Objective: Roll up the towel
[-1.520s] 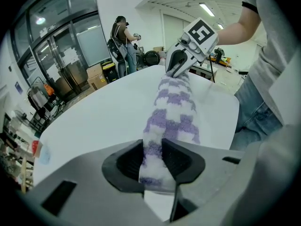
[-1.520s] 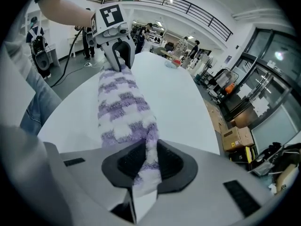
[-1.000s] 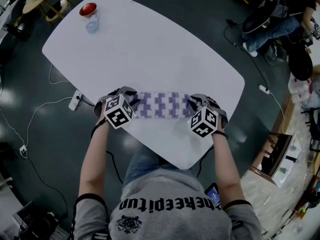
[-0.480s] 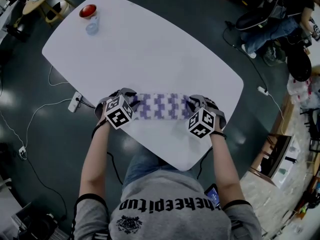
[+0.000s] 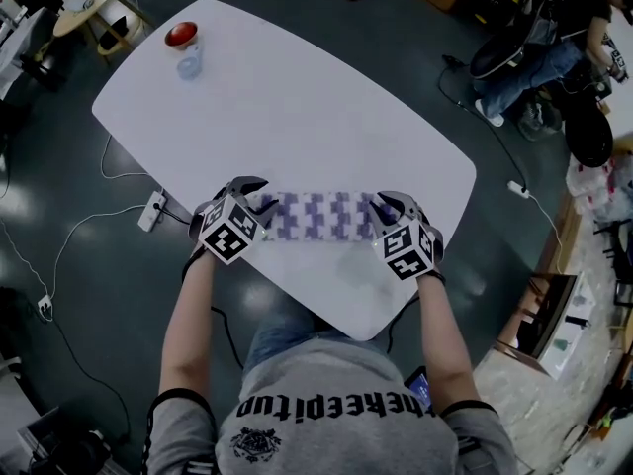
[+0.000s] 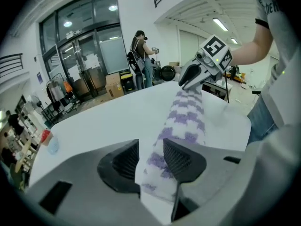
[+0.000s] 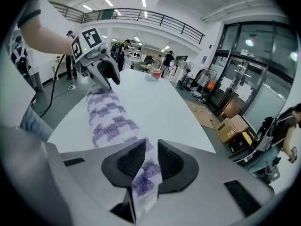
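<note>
The towel (image 5: 316, 216), white with purple blocks, lies as a long narrow strip near the table's front edge. My left gripper (image 5: 249, 192) is at its left end and my right gripper (image 5: 389, 206) at its right end. In the left gripper view the towel (image 6: 186, 117) runs between the jaws of the left gripper (image 6: 150, 149), which have just been opening a little; the pads still touch the cloth. The right gripper (image 7: 151, 152) is shut on the other end of the towel (image 7: 110, 119), and a corner hangs out behind its pads.
The white oval table (image 5: 297, 97) carries a clear cup with a red bowl (image 5: 183, 43) at its far left corner. A power strip (image 5: 151, 211) and cables lie on the floor at the left. A seated person (image 5: 554, 38) is at the far right.
Both grippers have risen a little and rolled, with the towel's ends between their jaws. The strip still stretches between them.
</note>
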A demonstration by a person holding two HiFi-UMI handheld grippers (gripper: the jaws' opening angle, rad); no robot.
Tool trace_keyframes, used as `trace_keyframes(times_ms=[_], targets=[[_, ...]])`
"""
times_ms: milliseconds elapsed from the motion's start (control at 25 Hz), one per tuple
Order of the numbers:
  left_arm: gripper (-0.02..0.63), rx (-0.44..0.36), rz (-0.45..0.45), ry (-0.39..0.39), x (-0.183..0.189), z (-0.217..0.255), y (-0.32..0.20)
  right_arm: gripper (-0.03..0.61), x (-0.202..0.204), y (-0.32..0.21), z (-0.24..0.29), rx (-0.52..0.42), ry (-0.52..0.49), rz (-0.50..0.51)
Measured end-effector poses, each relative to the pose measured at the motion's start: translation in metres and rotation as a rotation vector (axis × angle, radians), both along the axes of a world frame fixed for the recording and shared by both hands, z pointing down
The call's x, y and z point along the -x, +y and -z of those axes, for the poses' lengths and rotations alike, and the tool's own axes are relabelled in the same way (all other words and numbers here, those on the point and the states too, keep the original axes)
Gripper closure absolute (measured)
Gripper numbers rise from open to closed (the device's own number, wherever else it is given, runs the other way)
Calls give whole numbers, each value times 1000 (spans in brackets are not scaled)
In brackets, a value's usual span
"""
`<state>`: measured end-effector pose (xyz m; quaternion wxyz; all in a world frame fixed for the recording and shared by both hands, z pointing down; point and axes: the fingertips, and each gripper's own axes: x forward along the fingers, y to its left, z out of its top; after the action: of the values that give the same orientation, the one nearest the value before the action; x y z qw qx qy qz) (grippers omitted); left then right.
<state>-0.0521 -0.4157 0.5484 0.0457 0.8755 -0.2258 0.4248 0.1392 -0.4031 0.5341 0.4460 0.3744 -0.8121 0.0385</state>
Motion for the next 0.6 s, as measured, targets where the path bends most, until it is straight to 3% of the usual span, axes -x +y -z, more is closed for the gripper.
trace_keyframes(times_ms=[160,280,440,600], targets=[[487,-43,86,95,-7,33,-1,502,1,6,25,-20,-70,-31],[586,-64,129,153,-20,56,3,571,-3,10,46,-39,-120,-58],[607,-107,193,209,-12,111,17,577,23,25,89,-50,-210,-76],[609,-170,309,331,-5,195,55,577,41,69,156,-47,-295,-87]])
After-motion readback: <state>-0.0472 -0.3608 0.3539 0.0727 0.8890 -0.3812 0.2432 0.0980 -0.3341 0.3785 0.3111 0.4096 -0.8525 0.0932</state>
